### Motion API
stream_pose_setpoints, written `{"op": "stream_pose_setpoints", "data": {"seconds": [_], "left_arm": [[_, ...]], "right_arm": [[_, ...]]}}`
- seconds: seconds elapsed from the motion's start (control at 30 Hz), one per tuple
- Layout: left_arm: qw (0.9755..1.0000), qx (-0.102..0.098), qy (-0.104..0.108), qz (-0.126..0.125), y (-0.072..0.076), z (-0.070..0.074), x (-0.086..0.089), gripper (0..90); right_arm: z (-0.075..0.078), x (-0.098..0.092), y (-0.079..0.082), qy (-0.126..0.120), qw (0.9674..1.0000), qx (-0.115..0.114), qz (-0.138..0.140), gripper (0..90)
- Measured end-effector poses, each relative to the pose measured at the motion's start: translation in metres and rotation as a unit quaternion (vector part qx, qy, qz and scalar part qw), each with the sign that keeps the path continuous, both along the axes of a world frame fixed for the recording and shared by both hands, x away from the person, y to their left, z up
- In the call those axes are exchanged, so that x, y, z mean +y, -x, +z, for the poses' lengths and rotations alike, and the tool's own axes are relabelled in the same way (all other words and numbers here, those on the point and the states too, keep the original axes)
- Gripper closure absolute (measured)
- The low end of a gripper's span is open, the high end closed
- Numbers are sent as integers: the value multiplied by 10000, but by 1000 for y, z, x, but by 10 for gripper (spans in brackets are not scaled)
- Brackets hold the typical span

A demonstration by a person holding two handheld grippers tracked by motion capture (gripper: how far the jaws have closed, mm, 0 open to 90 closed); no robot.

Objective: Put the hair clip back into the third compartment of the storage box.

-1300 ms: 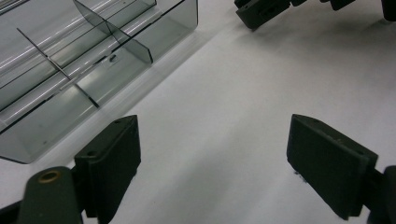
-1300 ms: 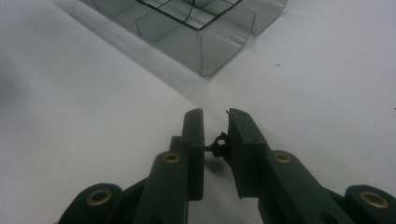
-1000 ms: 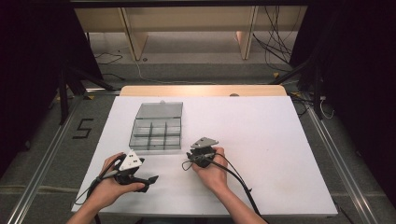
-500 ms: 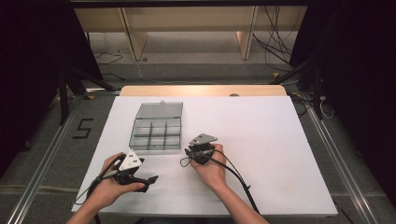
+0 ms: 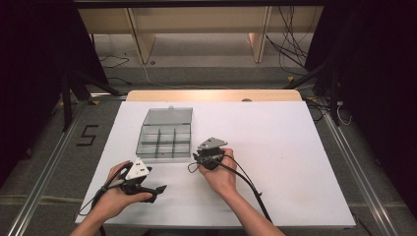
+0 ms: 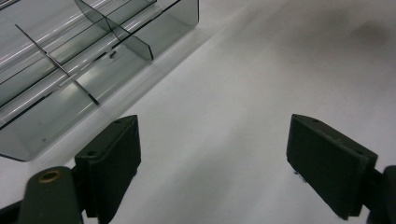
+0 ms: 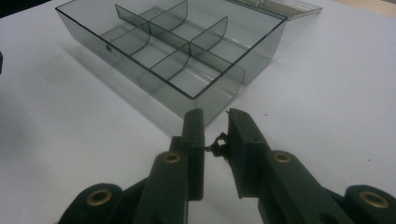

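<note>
A smoky clear compartment box (image 5: 164, 157) lies on the white table (image 5: 275, 147) with its lid (image 5: 168, 116) folded open behind it; its compartments look bare. My right gripper (image 5: 195, 159) hovers at the box's near right corner. In the right gripper view the jaws of this gripper (image 7: 215, 116) stand almost together, shut on a tiny dark part (image 7: 217, 143), with the box's wall (image 7: 140, 77) just ahead. My left gripper (image 5: 158, 189) rests low near the table's front. Its jaws (image 6: 215, 140) are wide open, with nothing between them and the box (image 6: 28, 135) off to the upper left.
The table ends in a wooden strip (image 5: 211, 95) at the far side, and metal rails (image 5: 54, 157) run along the floor on both sides. Cables (image 5: 246, 182) trail from each gripper toward the person. White surface spreads right of the box.
The right gripper has crept slightly toward the box's near corner. The left hand has stayed put.
</note>
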State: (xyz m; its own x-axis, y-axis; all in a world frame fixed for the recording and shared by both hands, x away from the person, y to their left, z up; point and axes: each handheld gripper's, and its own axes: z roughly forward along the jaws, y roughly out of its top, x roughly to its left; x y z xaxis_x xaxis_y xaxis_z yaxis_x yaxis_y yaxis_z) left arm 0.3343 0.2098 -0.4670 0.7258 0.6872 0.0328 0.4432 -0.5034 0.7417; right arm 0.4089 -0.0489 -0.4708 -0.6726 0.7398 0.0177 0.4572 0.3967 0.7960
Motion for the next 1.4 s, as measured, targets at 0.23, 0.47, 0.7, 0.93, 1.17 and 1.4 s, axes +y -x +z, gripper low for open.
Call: {"op": "stream_pose_setpoints", "data": {"seconds": [0.23,0.47,0.7,0.93,1.17,1.4], "left_arm": [[10000,17,-21,-21,0,0,0,173],[10000,18,-16,-20,0,0,0,173],[10000,23,-20,-20,0,-1,0,173],[10000,19,-23,-16,0,-1,0,173],[10000,22,-29,-23,-1,-1,0,173],[10000,21,-28,-27,-1,-1,0,173]], "right_arm": [[3,1,-2,-9,10000,-26,-7,776],[5,3,-5,-30,10000,-28,-31,776],[9,5,-8,-50,9999,-74,-46,777],[14,8,-12,-74,9999,-97,-55,777],[17,11,-15,-78,9999,-130,-34,777],[20,14,-18,-78,9999,-146,-47,777]]}}
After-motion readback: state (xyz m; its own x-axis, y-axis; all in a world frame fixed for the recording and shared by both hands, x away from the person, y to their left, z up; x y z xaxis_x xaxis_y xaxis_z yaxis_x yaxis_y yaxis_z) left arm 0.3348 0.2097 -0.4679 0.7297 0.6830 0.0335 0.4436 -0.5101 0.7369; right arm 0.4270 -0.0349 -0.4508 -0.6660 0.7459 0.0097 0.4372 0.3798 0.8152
